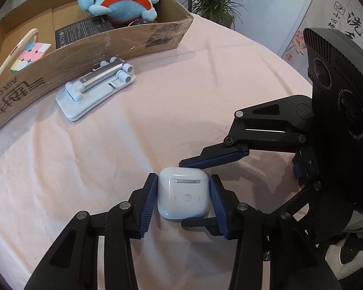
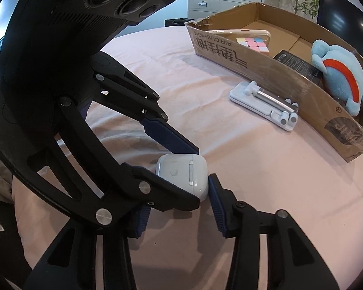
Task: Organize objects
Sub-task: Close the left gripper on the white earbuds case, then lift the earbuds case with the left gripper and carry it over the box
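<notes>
A white earbuds case [image 1: 183, 193] lies on the pink tablecloth [image 1: 169, 111]. My left gripper [image 1: 183, 194] has its blue pads against the case's two sides, shut on it. My right gripper [image 1: 193, 191] comes in from the right, one finger past the case's far edge and one under its near edge, also closed on it. In the right wrist view the case [image 2: 181, 175] sits between the right gripper's [image 2: 176, 200] pads, with the left gripper crossing over it. A white folded phone stand [image 1: 96, 87] lies beside the cardboard box [image 1: 67, 48].
The box holds a blue plush toy [image 1: 118, 0], a pastel cube [image 1: 30, 55], a black booklet [image 1: 84, 31] and a cream phone case [image 1: 19, 48]. In the right wrist view the box [image 2: 278, 72] stands at the right. Potted plants [image 1: 210, 0] stand behind the table.
</notes>
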The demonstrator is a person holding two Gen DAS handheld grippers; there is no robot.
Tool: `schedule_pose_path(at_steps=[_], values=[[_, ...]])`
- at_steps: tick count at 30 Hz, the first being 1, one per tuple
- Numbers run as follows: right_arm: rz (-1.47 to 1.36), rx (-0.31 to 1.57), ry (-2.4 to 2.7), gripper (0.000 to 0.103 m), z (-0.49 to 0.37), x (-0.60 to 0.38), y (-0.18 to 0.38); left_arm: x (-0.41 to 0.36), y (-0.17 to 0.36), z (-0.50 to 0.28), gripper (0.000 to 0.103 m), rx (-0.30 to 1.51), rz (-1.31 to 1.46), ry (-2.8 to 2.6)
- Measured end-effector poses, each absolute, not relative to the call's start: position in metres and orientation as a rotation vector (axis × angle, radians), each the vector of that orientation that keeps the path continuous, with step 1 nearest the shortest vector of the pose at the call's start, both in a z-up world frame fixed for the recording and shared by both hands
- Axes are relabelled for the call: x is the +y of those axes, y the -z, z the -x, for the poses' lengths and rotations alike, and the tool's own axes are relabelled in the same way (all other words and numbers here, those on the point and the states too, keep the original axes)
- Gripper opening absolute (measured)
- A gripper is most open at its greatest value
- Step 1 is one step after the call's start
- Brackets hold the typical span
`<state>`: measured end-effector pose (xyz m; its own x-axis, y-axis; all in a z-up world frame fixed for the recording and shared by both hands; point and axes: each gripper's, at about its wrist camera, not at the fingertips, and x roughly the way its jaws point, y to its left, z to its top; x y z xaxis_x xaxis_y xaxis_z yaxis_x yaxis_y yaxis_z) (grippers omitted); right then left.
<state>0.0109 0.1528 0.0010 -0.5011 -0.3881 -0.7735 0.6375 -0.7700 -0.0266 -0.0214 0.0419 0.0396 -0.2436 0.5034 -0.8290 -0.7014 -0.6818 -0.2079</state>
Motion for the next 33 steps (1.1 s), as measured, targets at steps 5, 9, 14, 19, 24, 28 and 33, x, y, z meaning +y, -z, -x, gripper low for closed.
schedule_pose_path(at_steps=[5,9,14,19,24,28,33], values=[[-1.052,0.420,2.262,0.041,-0.010,0.151,-0.002,0.041,-0.044,0.023,0.041,0.266,1.213,-2.003],[-1.025,0.441,2.268,0.041,-0.007,0.147,-0.010,0.035,-0.057,0.027,0.041,0.245,1.185,-2.034],[-0.970,0.469,2.285,0.041,0.002,0.141,-0.026,0.030,-0.075,0.034,0.041,0.263,1.140,-2.073],[-0.913,0.499,2.314,0.041,0.014,0.137,-0.045,0.026,-0.099,0.050,0.041,0.294,1.083,-2.101],[-0.854,0.538,2.347,0.041,0.035,0.135,-0.069,0.022,-0.125,0.072,0.041,0.343,1.022,-2.132],[-0.806,0.562,2.376,0.041,0.057,0.136,-0.089,0.023,-0.149,0.094,0.041,0.384,0.978,-2.163],[-0.747,0.573,2.404,0.041,0.084,0.138,-0.114,0.020,-0.178,0.120,0.041,0.408,0.929,-2.188]])
